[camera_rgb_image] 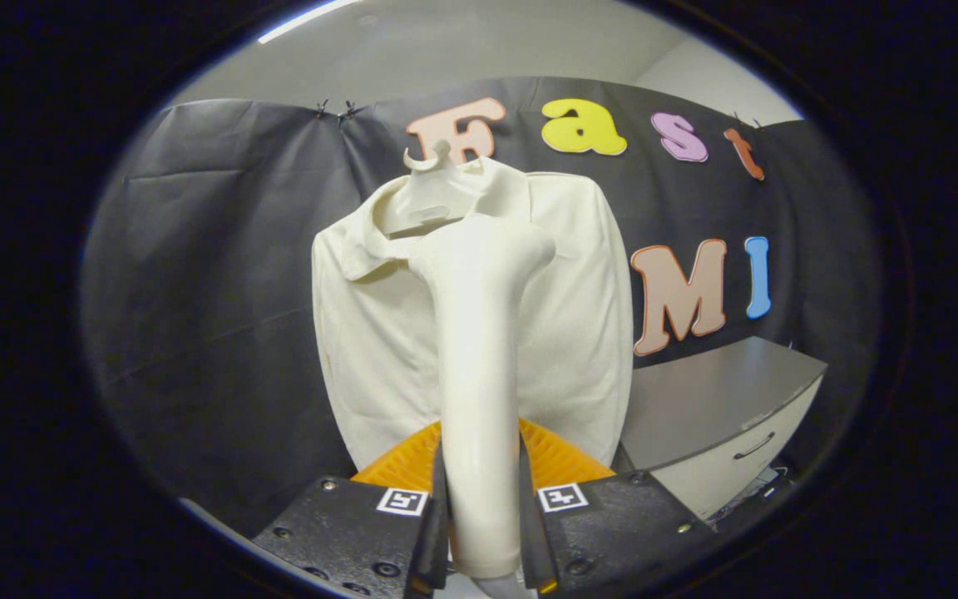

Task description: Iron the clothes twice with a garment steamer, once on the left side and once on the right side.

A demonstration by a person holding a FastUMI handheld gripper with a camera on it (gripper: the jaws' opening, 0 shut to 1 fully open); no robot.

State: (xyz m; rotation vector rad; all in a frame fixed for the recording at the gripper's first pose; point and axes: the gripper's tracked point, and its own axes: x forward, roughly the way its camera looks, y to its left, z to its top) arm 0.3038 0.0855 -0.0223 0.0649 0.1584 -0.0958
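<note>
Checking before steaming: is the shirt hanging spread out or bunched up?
Spread out: the shirt hangs flat from its hanger, beyond the steamer the gripper clamps.

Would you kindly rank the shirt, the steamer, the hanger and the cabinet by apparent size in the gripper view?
1. Shirt.
2. Steamer, held between the gripper fingers; its nearness inflates it.
3. Cabinet, close to the steamer, so unsure.
4. Hanger.

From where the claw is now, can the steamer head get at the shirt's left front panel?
Probably yes. The claw is shut on the garment steamer, whose head sits up near the collar of the white polo shirt on its hanger. Nothing stands between them.
</note>
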